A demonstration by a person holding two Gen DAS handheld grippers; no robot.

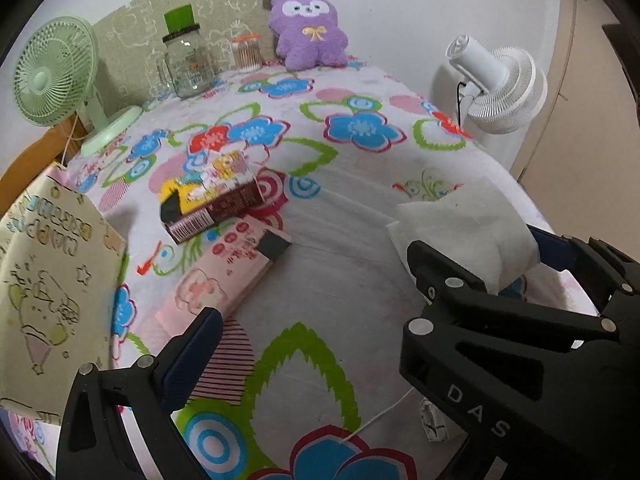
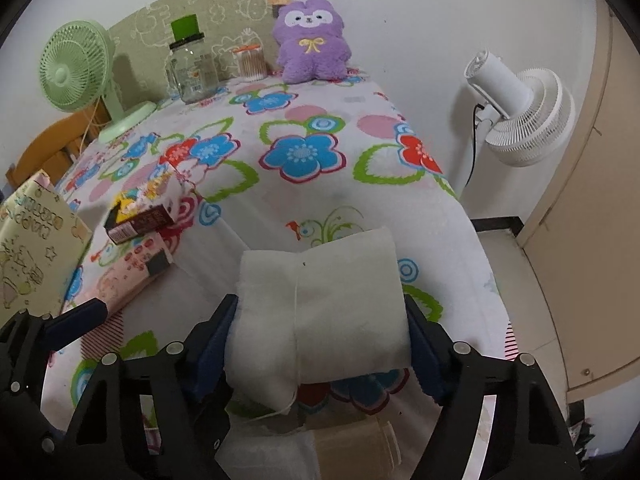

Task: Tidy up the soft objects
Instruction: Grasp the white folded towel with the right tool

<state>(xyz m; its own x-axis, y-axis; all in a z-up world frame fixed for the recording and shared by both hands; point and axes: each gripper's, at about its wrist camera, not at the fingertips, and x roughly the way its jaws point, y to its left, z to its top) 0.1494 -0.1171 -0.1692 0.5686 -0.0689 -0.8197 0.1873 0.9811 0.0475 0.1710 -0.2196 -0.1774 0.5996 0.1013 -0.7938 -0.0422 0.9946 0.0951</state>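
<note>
A white soft packet (image 2: 320, 280) sits between the blue pads of my right gripper (image 2: 320, 306), which press on both its sides just above the flowered sheet (image 2: 304, 200). The left wrist view shows the same packet (image 1: 472, 220) in the right gripper (image 1: 480, 244) at the bed's right side. My left gripper (image 1: 316, 332) stands open over the sheet with nothing between its fingers. Its left fingertip (image 1: 206, 320) is close to a pink soft pack (image 1: 224, 276). A purple plush toy (image 1: 308, 32) sits upright against the far wall.
A dark snack box (image 1: 216, 200) lies beyond the pink pack. A printed paper bag (image 1: 52, 288) stands at the left. A green fan (image 1: 52, 76), glass jar (image 1: 188, 64) and swab jar (image 1: 247, 53) line the back. A white fan (image 2: 520, 116) stands off the bed's right edge.
</note>
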